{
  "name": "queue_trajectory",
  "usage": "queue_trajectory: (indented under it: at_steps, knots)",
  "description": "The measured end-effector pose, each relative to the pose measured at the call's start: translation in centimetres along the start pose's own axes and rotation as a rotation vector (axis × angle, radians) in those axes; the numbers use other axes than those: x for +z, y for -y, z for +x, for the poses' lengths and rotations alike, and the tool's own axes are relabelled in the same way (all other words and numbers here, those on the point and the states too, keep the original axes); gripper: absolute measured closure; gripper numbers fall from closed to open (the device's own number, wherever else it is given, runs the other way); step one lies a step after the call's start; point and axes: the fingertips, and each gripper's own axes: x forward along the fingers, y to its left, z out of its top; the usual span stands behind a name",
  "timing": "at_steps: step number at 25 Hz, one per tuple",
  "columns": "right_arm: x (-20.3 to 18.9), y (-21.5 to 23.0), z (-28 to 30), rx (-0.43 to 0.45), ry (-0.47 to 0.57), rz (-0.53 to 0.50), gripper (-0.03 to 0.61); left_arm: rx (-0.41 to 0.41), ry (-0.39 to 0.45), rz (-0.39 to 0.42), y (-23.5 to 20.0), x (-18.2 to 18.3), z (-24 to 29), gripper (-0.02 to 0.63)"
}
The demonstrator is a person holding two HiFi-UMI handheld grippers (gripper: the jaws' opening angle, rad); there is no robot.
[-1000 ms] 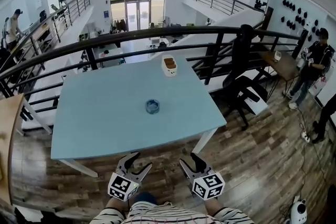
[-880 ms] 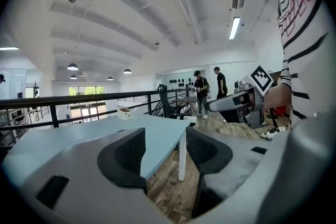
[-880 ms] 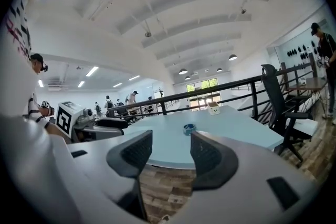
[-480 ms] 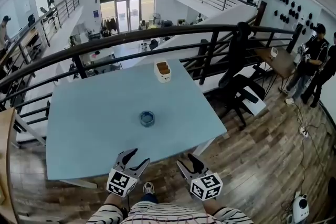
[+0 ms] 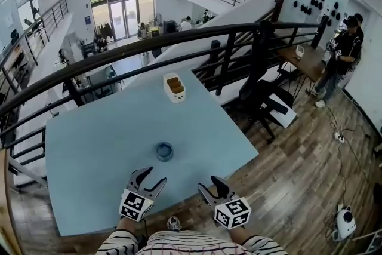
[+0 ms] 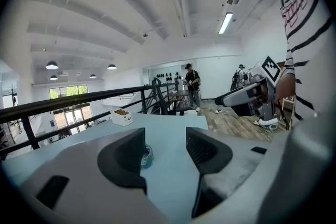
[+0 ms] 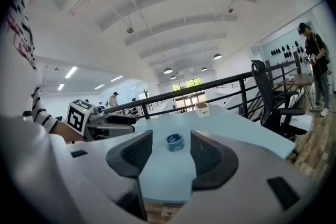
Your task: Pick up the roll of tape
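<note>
A blue roll of tape point(image 5: 165, 151) lies flat on the pale blue table point(image 5: 89, 146), towards its near edge. In the right gripper view the roll of tape point(image 7: 175, 142) shows ahead between the jaws; in the left gripper view the roll of tape point(image 6: 146, 155) peeks out beside the left jaw. My left gripper point(image 5: 147, 179) hovers open just short of the table's near edge, left of the roll. To its right my right gripper point(image 5: 209, 186) is also open, over the floor beside the table. Neither holds anything.
A small white box with brown contents point(image 5: 174, 86) stands near the table's far edge. A black railing point(image 5: 149, 45) runs behind the table. A black chair point(image 5: 268, 101) sits at the right. People point(image 5: 343, 48) stand at the far right on the wood floor.
The view has shifted so the table and tape roll now sit closer and further left. Both grippers have stayed open, now nearer the table's front edge.
</note>
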Motion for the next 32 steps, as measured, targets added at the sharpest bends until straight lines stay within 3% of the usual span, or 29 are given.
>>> queue_trajectory:
  at_steps: [9, 13, 22, 32]
  knots:
    - [0.2, 1.0, 4.3, -0.100, -0.001, 0.037, 0.357, -0.134, -0.080, 0.070, -4.2, -1.7, 5.2, 0.393]
    - [0.2, 1.7, 5.8, -0.122, -0.007, 0.049, 0.357, -0.188, -0.142, 0.143, -5.0, -2.9, 7.7, 0.393]
    - [0.0, 3.7, 7.9, -0.121, -0.048, 0.046, 0.357, -0.262, -0.292, 0.293, -5.7, -7.2, 12.7, 0.390]
    - [-0.2, 6.5, 10.1, -0.053, -0.105, 0.040, 0.357, -0.327, -0.469, 0.449, -4.8, -11.3, 16.6, 0.388]
